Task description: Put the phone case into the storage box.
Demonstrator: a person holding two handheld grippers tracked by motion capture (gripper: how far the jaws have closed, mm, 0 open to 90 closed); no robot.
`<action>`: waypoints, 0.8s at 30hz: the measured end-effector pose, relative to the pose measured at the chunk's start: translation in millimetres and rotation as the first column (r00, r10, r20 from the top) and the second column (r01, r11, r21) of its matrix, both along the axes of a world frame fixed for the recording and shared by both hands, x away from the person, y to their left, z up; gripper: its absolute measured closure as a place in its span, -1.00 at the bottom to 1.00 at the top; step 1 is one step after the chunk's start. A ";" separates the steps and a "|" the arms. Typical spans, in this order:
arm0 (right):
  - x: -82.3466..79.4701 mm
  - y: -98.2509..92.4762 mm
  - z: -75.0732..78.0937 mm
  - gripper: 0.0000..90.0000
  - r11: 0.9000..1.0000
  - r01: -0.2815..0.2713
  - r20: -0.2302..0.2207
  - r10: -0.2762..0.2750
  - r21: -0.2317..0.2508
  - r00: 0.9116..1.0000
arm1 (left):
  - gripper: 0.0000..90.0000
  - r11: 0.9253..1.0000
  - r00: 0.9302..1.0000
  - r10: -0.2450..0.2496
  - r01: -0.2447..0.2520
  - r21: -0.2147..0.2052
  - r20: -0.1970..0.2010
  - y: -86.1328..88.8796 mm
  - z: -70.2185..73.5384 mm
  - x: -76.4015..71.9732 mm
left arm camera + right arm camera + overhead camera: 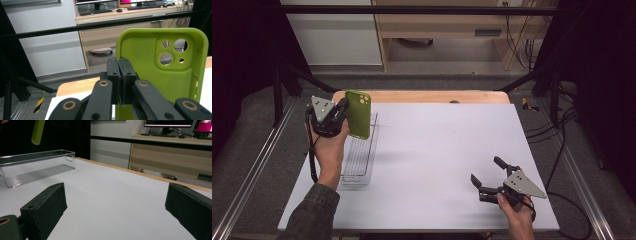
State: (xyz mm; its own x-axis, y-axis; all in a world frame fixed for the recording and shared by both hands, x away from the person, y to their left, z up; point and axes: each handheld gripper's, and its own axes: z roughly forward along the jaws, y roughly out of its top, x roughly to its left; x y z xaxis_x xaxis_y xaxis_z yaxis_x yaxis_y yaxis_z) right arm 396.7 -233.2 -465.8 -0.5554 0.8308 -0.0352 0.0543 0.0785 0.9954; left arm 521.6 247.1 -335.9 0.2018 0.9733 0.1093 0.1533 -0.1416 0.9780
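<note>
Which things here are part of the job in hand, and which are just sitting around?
In use:
- green phone case, clamped by its edge in the left gripper
- clear plastic bin below it

Just around:
- right gripper, open and idle over the white tabletop
- wooden desk behind the table

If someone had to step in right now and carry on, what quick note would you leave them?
Left tongs: shut on the edge of the green phone case, held upright in the air above the clear plastic bin.
Right tongs: open, empty, low over the white table near its right front corner.
Done: case gripped and lifted.
Left: probably lower the case into the bin, which looks empty, and release it.
</note>
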 end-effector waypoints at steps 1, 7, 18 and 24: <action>-0.1 0.3 -0.2 -0.92 1.000 -0.001 0.000 0.001 -0.001 1.000 | 0.94 1.000 1.000 0.001 -0.001 0.000 0.000 0.0 -0.6 1.1; 0.3 1.2 -1.1 -0.92 1.000 -0.001 0.001 0.001 -0.005 1.000 | 0.94 1.000 1.000 0.005 -0.005 -0.003 0.003 -0.2 -3.7 6.4; 0.2 2.0 -1.4 -0.92 1.000 0.003 0.003 -0.003 -0.010 1.000 | 0.94 1.000 1.000 0.008 -0.008 -0.002 0.000 -2.7 -9.5 15.6; 0.3 2.5 -1.6 -0.93 1.000 0.002 0.003 -0.002 -0.009 1.000 | 0.94 1.000 1.000 0.019 -0.019 -0.003 -0.004 -1.7 -11.4 20.6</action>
State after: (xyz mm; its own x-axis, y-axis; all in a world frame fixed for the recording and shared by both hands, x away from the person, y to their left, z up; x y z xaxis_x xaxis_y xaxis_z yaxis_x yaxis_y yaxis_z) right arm 397.1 -230.7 -467.4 -0.5537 0.8316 -0.0438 0.0519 0.0870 0.9949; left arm 542.3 245.4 -347.4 0.1840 0.9773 0.1054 0.1602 -0.1356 0.9777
